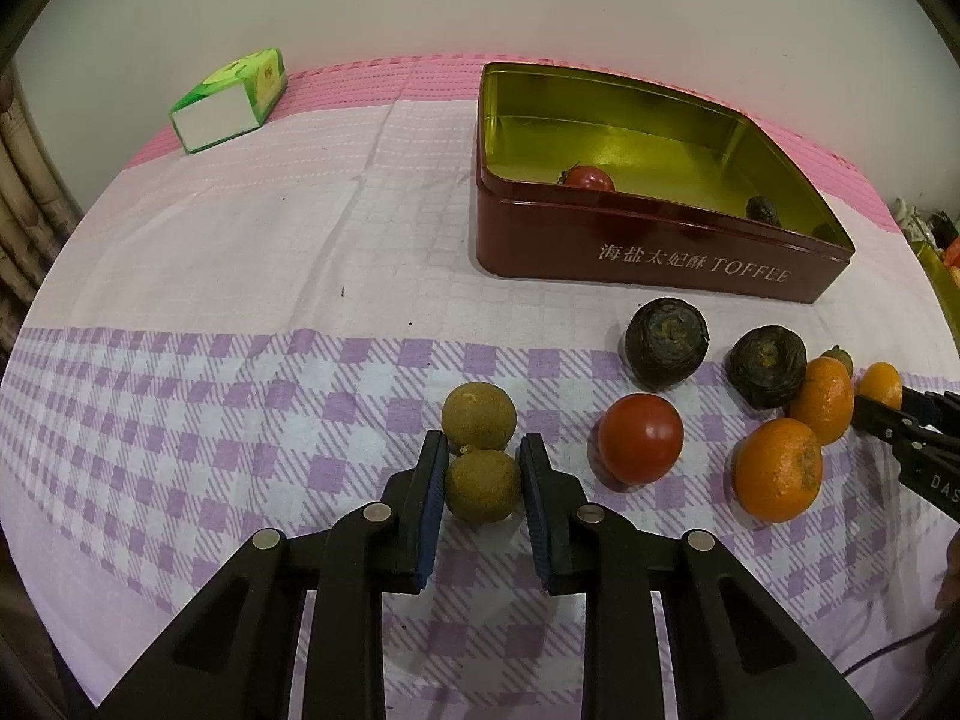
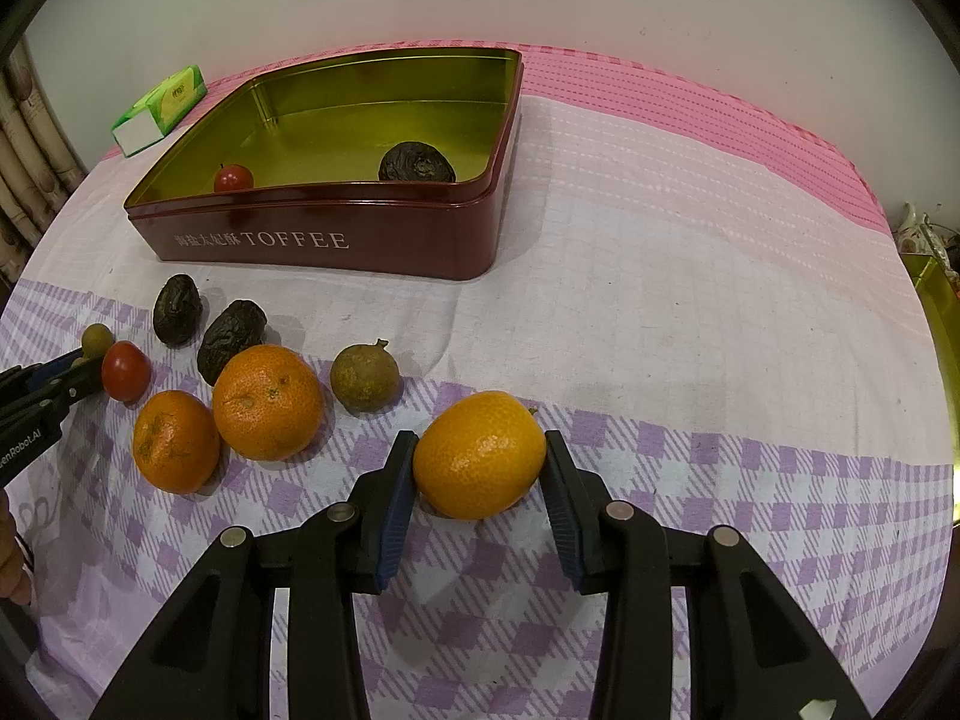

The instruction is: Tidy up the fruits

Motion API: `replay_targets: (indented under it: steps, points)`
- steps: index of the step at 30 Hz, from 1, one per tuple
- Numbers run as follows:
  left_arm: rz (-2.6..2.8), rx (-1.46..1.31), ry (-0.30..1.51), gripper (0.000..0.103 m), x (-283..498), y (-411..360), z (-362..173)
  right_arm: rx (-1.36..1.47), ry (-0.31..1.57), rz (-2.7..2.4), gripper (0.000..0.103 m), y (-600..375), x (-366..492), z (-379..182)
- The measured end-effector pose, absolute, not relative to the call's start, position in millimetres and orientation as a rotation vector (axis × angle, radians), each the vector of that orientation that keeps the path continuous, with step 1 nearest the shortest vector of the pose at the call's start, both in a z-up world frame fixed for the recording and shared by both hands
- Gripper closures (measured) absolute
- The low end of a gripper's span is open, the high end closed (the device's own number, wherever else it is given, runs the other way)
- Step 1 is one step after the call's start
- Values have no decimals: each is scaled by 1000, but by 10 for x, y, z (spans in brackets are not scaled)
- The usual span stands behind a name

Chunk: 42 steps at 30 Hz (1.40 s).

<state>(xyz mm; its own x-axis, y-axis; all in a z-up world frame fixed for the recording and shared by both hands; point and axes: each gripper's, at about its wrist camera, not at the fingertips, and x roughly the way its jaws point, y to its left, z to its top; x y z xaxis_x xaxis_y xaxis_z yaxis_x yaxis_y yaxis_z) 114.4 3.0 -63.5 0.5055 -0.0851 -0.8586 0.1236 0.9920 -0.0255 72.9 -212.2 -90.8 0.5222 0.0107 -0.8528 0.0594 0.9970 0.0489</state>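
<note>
My left gripper (image 1: 483, 450) is shut on a small brown-green round fruit (image 1: 483, 487) that rests on the checked cloth. A second fruit of the same kind (image 1: 479, 417) touches it just behind. My right gripper (image 2: 480, 441) is shut on an orange (image 2: 480, 455), with both pads against its sides. Left of it lie two more oranges (image 2: 267, 401) (image 2: 175, 441), a brown-green fruit (image 2: 365, 377), a tomato (image 2: 125, 371) and two dark wrinkled fruits (image 2: 231, 339) (image 2: 177, 310). The open red toffee tin (image 2: 336, 240) behind them holds a tomato (image 2: 233, 178) and a dark fruit (image 2: 416, 163).
A green tissue box (image 1: 231, 99) sits at the far left of the table by the wall. A gold tray edge (image 2: 936, 312) shows at the right border. The cloth (image 2: 690, 276) right of the tin is bare. A hand (image 2: 12, 552) appears at the left edge.
</note>
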Motion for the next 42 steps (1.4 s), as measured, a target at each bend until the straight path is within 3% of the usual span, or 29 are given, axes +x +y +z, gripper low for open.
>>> replay_targets:
  steps: [42]
  points:
    - [-154, 33, 982, 77, 1225, -34, -312, 83, 988, 3, 66, -2072, 714, -634]
